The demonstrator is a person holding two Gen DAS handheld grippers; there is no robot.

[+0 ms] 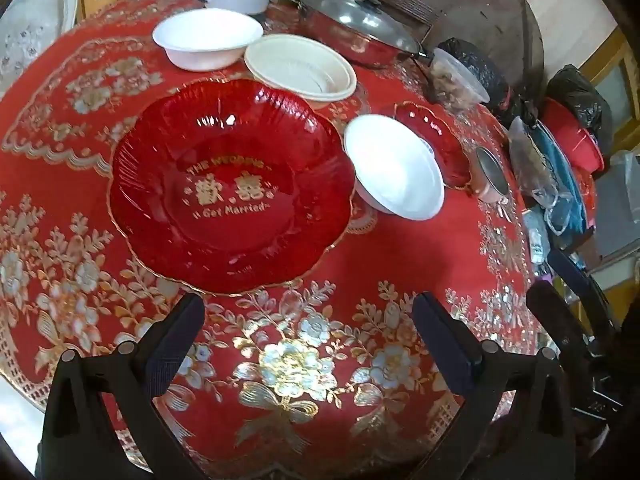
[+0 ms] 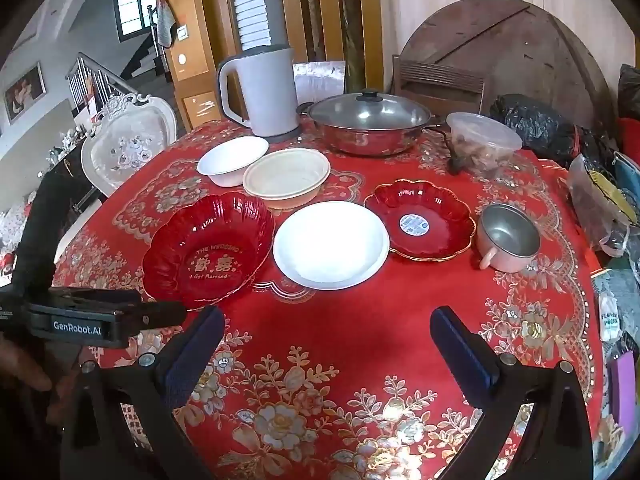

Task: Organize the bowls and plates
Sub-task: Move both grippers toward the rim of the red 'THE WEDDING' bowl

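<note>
The left gripper (image 1: 308, 320) is held with jaws wide apart and empty, just short of the large red plate (image 1: 232, 184). The right gripper (image 2: 326, 332) is likewise spread, with the white plate (image 2: 331, 245) lying ahead, well apart.

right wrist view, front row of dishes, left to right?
large red plate → white bowl → small red plate → metal cup. Both grippers, left and right, are open and hold nothing.
</note>
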